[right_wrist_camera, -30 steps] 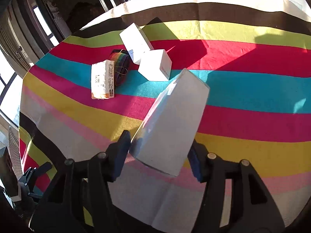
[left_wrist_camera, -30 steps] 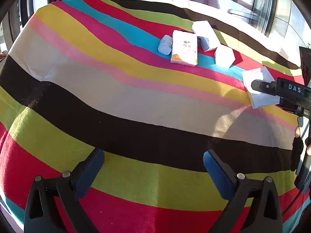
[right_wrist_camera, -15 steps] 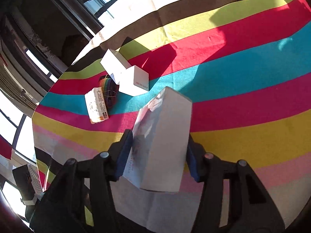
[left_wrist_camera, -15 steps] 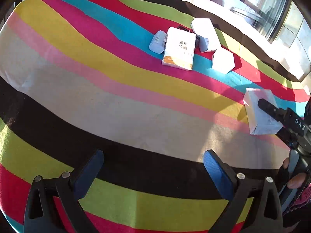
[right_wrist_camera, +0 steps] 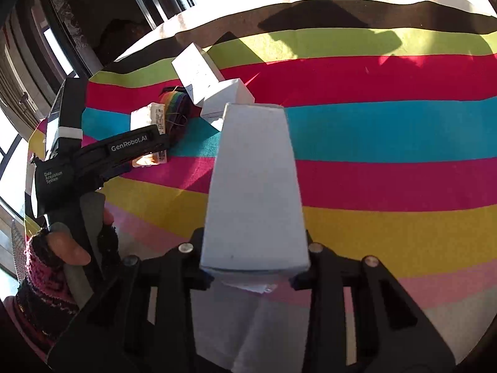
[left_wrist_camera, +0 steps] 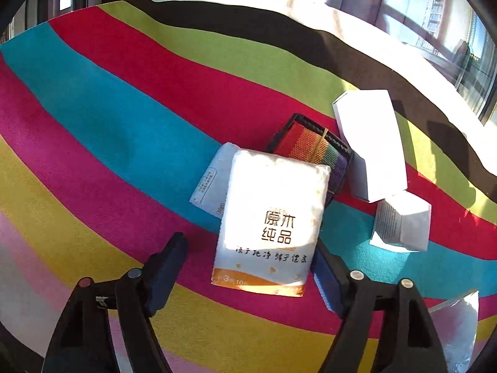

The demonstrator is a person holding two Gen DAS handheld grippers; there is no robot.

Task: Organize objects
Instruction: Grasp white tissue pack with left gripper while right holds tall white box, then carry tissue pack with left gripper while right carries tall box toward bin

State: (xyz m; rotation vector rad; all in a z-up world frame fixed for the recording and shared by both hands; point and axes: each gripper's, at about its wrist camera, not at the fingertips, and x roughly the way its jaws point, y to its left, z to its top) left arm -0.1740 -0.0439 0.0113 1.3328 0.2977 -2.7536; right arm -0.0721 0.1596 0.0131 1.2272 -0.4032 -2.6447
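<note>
A white and orange tissue pack lies on the striped cloth, its near end between the fingers of my left gripper. The jaws are closing; the right finger is at the pack's edge, while a gap remains at the left finger. My right gripper is shut on a tall white box and its jaws are still tightening. That box shows at the lower right of the left wrist view. The left gripper reaches over the tissue pack in the right wrist view.
Behind the pack sit a rainbow strap roll, a small packet, a long white box and a small white box. A gloved hand holds the left gripper. The striped cloth spreads to the right; windows stand behind.
My left gripper has travelled forward to the tissue pack and its jaws have narrowed around it. The right gripper's jaws have tightened on the white box, which now stands straighter.
</note>
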